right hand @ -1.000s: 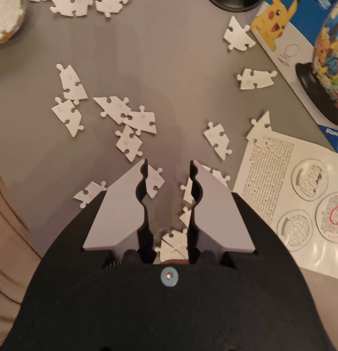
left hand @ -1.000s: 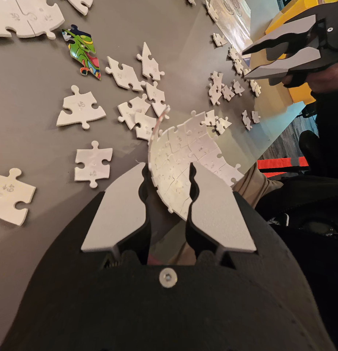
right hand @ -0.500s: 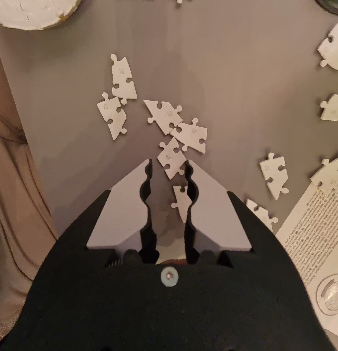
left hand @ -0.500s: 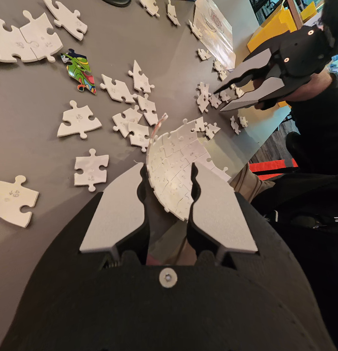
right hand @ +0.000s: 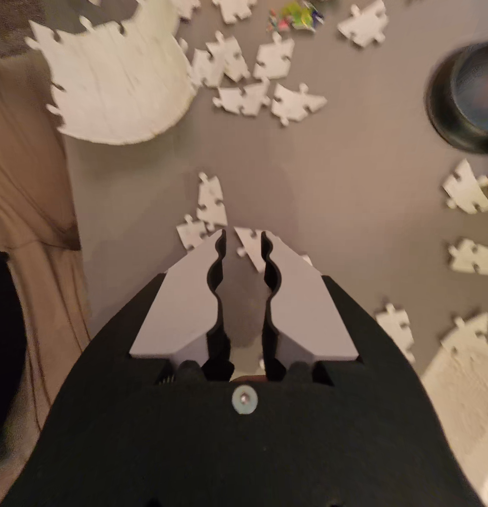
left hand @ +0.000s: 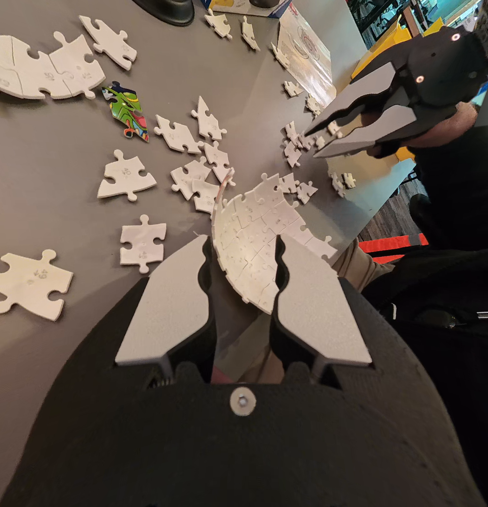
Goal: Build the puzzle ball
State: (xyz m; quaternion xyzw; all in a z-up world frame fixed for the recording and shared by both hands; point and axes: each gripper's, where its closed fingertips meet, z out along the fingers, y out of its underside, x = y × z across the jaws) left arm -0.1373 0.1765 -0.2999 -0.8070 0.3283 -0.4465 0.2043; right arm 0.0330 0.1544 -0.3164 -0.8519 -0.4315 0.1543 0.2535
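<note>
A white half-built puzzle ball shell [left hand: 254, 233] sits tilted between my left gripper's [left hand: 241, 241] fingers, which are shut on its wall and hold it over the grey table [left hand: 45, 170]. It also shows at the top left of the right wrist view [right hand: 114, 82]. My right gripper [right hand: 243, 236] is open and empty, low over several small white pieces; one pointed piece [right hand: 249, 248] lies between its tips. The right gripper also shows in the left wrist view [left hand: 310, 144], near the table's right edge. Loose white pieces [left hand: 126, 177] lie face down around the shell.
One colourful piece [left hand: 127, 112] lies face up. A joined strip of pieces [left hand: 31, 74] is at the far left. A black round stand [right hand: 470, 101], the puzzle box [left hand: 243, 5] and an instruction sheet [right hand: 462, 384] are on the table. The person's trousers [right hand: 26, 192] are beside the table edge. The tips of one gripper are about 20 cm away from the tips of the other.
My right gripper has swung left toward the shell and come lower over the small pieces, its jaws a little narrower. My left gripper keeps hold of the shell and has shifted slightly.
</note>
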